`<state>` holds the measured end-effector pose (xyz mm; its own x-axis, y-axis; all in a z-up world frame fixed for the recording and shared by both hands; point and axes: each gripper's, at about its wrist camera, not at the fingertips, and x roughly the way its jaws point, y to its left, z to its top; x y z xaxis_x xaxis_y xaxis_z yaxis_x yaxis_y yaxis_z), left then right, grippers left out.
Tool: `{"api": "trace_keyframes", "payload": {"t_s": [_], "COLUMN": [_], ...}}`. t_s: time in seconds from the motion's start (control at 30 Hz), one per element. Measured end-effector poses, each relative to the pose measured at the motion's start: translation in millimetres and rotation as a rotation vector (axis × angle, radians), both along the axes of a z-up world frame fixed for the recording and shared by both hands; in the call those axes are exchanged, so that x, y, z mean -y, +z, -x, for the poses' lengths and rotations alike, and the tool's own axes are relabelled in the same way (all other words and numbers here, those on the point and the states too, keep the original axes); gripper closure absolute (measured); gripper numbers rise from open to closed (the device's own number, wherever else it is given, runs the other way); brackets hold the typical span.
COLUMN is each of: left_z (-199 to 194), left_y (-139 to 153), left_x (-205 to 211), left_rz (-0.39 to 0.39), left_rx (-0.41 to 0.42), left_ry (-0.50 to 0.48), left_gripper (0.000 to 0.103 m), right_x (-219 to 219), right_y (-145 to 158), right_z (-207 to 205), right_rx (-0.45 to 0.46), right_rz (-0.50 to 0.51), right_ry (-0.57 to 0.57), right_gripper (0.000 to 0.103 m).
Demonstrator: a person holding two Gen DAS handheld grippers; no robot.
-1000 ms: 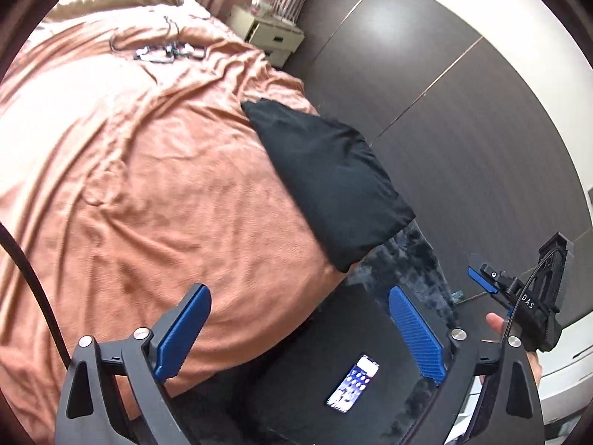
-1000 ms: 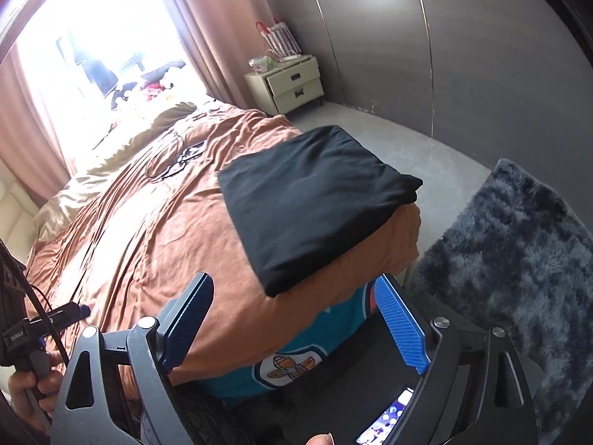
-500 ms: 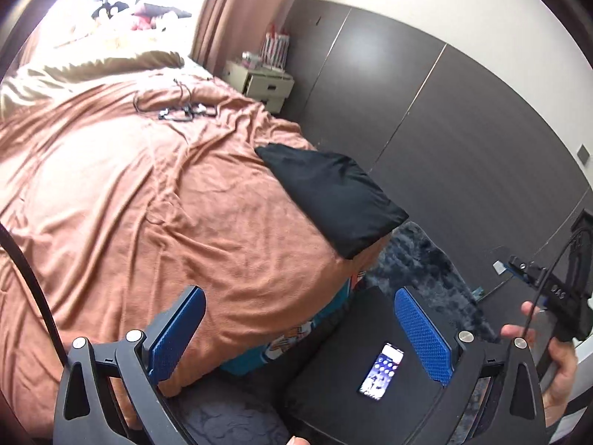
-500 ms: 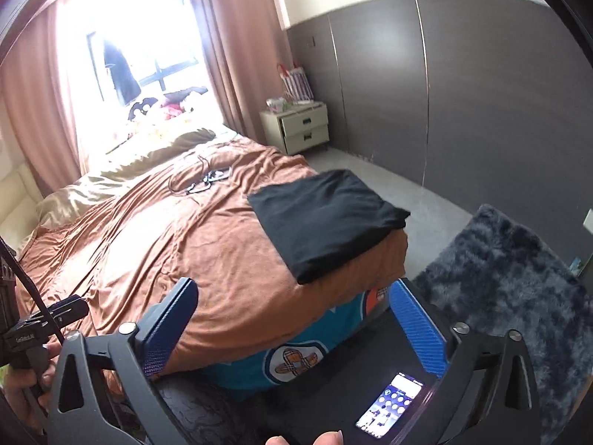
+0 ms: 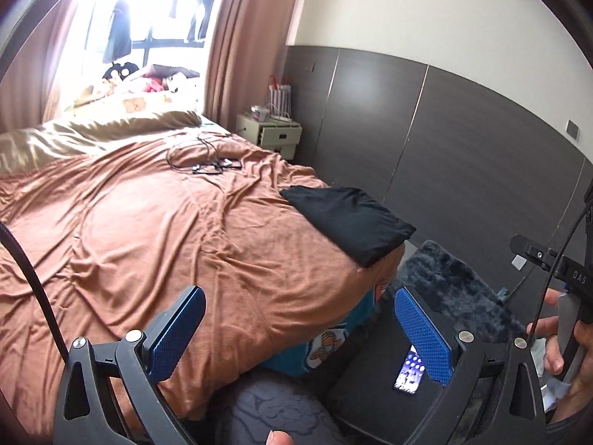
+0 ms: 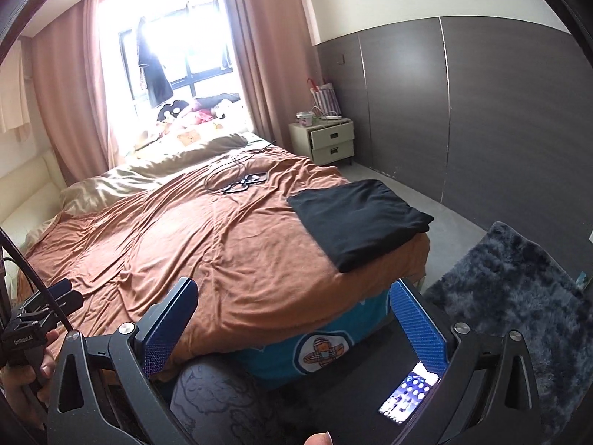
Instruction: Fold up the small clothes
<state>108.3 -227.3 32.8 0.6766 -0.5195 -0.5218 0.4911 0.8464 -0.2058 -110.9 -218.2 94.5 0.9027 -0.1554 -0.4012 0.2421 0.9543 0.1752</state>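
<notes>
A folded black garment (image 5: 348,222) (image 6: 357,217) lies flat at the near right corner of the bed, on the brown cover (image 5: 148,230) (image 6: 207,237). My left gripper (image 5: 296,330) hangs open well short of the bed's foot, with nothing between its blue pads. My right gripper (image 6: 292,324) is open as wide, also empty, and stands back from the garment. The right gripper's body shows at the right edge of the left wrist view, held in a hand (image 5: 556,337). The left one shows at the left edge of the right wrist view.
A dark stool top carries a lit phone (image 5: 409,374) (image 6: 409,393) right below the grippers. A dark shaggy rug (image 6: 519,304) covers the floor on the right. Black cables and frames (image 5: 211,163) lie mid-bed. A cream nightstand (image 6: 326,141) stands by the grey panelled wall.
Both grippers have pulled back from the bed and tipped upward, so the garment looks smaller and the window and wall have come into view. The right jaws stand a little wider than a second ago.
</notes>
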Motion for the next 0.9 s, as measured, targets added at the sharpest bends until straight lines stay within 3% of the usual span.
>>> {"api": "trace_keyframes", "payload": {"t_s": [0.3,0.9], "left_z": [44.9,110.5], "left_y": [-0.2,-21.2], "left_x": [-54.0,-123.1], "left_rz": [0.002,-0.011], "left_rx": [0.053,0.111], "left_ry": [0.069,0.179], "left_gripper": [0.000,0.000], "right_x": [-22.6,-58.5], "right_y": [-16.4,-50.4], "right_z": [19.7,38.4], "right_rx": [0.013,0.061], "right_rz": [-0.004,0.066], "right_ry": [0.076,0.129], "right_gripper": [0.000,0.000]}}
